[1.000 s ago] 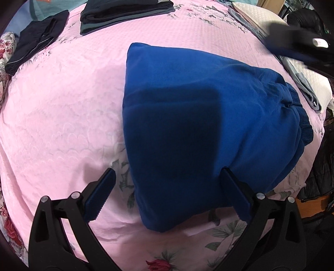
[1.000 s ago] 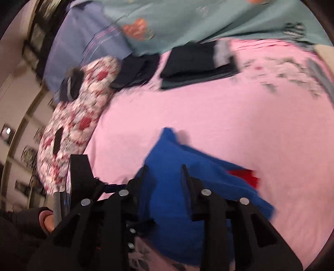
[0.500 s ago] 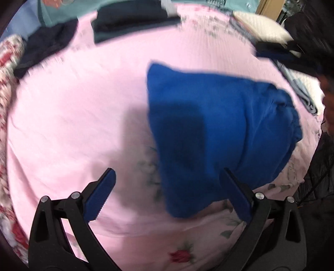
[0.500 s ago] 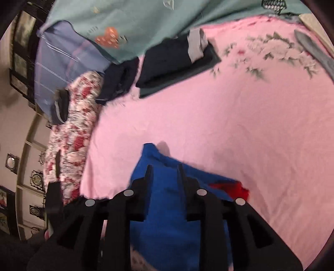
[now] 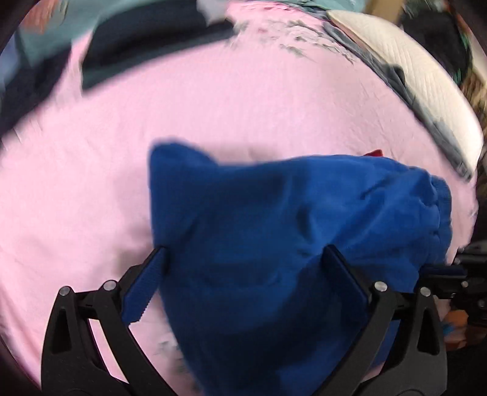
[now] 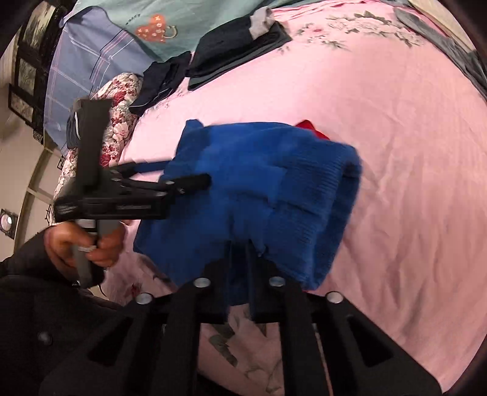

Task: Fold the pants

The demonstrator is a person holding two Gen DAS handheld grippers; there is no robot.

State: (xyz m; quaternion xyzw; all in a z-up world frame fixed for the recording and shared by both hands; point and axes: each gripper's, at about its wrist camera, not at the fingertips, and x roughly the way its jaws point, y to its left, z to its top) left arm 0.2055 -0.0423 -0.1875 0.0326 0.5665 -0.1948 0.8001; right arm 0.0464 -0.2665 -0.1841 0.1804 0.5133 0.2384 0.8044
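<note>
- Your right gripper [image 6: 240, 259] now has its jaws together, clamped on the near edge of the blue pants [image 6: 258, 189]; half a second ago the fingers stood slightly apart over the cloth.
- Your left gripper [image 5: 243, 274] has its jaws wide apart, as in the earlier frames. The pants bundle now lies between the two blue pads [image 5: 146, 289]; one second ago it lay further ahead, with only the right-side finger over its edge.
- The left gripper appears from the side in the right wrist view [image 6: 182, 182], fingers reaching onto the left edge of the pants. Your hand [image 6: 88, 246] grips its handle.
- The pants are folded into a thick, rumpled bundle. The ribbed waistband [image 6: 328, 195] faces right, and a red patch [image 6: 310, 128] shows at the far edge.
- The bundle rests on the pink bedsheet [image 6: 395, 152], close to the near edge of the bed.
- Further back, dark folded garments [image 6: 237, 51] lie well apart from the pants, near a floral quilt [image 6: 118, 121] and a teal sheet [image 6: 182, 24].
</note>
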